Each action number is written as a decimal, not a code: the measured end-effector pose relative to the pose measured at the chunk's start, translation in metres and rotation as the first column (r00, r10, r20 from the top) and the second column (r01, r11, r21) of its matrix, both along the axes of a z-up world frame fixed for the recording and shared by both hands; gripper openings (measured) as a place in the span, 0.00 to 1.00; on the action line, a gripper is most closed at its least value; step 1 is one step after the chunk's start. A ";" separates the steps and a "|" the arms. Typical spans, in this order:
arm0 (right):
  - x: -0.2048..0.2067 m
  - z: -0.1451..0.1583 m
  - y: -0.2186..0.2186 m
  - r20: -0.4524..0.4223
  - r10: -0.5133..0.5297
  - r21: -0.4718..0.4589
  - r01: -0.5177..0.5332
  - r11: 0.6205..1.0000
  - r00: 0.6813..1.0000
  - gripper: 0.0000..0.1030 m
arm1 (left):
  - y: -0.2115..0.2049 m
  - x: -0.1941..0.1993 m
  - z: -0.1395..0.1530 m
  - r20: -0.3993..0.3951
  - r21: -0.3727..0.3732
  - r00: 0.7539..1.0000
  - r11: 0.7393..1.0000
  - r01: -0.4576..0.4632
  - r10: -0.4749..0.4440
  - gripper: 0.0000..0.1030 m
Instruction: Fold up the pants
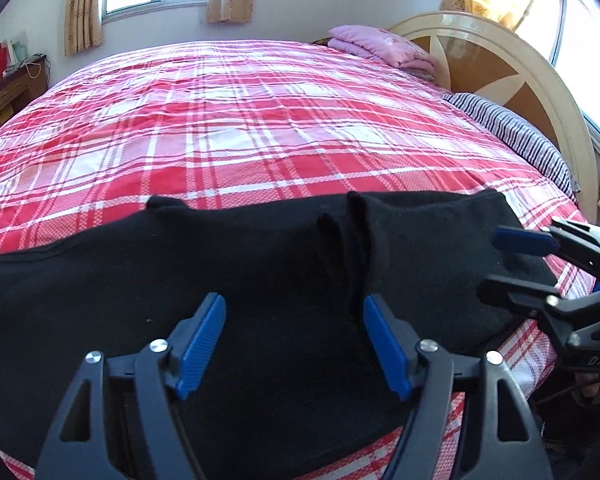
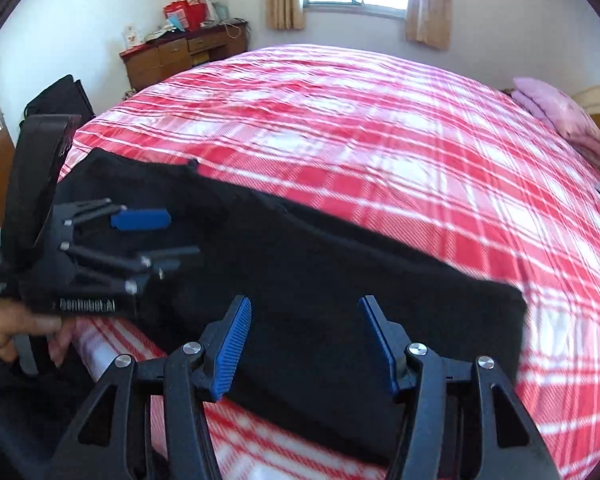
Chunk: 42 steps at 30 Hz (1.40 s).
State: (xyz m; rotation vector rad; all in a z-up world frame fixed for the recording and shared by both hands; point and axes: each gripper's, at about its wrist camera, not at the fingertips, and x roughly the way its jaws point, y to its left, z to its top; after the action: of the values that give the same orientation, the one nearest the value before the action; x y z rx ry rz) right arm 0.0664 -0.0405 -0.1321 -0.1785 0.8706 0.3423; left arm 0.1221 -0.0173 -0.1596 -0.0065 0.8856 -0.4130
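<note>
Spread blue pads of the left gripper (image 1: 294,346) above black pants (image 1: 260,272), nothing pinched. Pants lying folded along the near edge of the plaid bed (image 1: 240,120). Right gripper (image 2: 304,346) likewise spread, empty, over the pants' end. Headboard (image 1: 532,92) and striped pillow (image 1: 512,128) clear only in the left view; wooden dresser (image 2: 180,56) clearer in the right.

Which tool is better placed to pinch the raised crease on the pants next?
Left, probably. The left tool hangs open over the black pants, with the raised crease just ahead of its right pad. The right tool, also open, is over flat cloth near the end.
</note>
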 end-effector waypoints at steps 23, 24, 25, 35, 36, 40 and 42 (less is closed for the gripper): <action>-0.007 -0.014 0.007 0.110 0.003 0.019 -0.005 1.000 0.994 0.60 | 0.071 0.003 0.048 0.130 0.136 0.987 0.984 -0.112 0.094 0.76; -0.008 -0.012 0.005 0.115 -0.003 0.025 0.000 1.000 0.993 0.60 | 0.085 0.002 0.051 0.145 0.149 0.982 0.979 -0.141 0.119 0.77; -0.009 -0.009 0.001 0.122 -0.017 0.033 0.013 0.999 0.992 0.60 | 0.106 0.001 0.054 0.164 0.165 0.974 0.969 -0.185 0.157 0.77; -0.013 -0.005 -0.012 0.130 -0.078 0.073 0.069 0.995 0.988 0.60 | 0.263 -0.001 0.021 0.046 0.024 0.903 0.903 -0.428 0.427 0.78; -0.014 -0.007 -0.013 0.127 -0.081 0.072 0.072 0.995 0.989 0.60 | 0.266 0.000 0.016 0.025 -0.005 0.903 0.904 -0.428 0.428 0.77; -0.015 -0.013 -0.017 0.113 -0.096 0.065 0.089 0.994 0.989 0.60 | 0.269 0.006 -0.007 -0.064 -0.090 0.911 0.907 -0.411 0.406 0.65; -0.014 -0.015 -0.019 0.103 -0.104 0.073 0.097 0.993 0.989 0.60 | 0.264 0.004 -0.010 -0.035 -0.077 0.916 0.912 -0.402 0.401 0.64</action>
State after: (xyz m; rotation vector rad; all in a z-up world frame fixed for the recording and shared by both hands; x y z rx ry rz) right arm 0.0524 -0.0597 -0.1473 -0.0888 0.7588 0.2656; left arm 0.1262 0.2470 -0.1693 -0.2664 0.8596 -0.0626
